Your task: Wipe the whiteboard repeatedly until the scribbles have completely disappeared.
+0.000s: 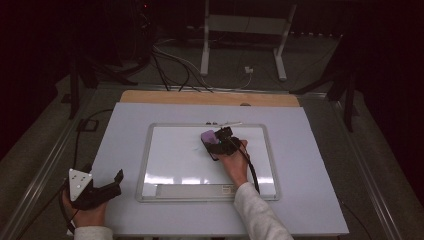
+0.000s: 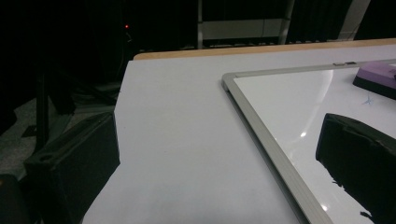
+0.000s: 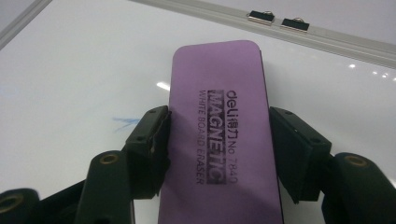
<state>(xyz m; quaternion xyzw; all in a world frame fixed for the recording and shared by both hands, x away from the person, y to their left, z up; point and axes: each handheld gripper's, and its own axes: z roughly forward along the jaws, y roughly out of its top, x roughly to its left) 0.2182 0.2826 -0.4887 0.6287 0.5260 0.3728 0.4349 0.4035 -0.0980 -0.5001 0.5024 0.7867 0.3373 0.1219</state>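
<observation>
Right tool (image 3: 218, 135) grips eraser (image 3: 219, 126) pointing lengthwise ahead.

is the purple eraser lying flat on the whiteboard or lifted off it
Cannot tell. The eraser sits label-up and level over the whiteboard between the right gripper's jaws, but its underside is hidden.
</observation>
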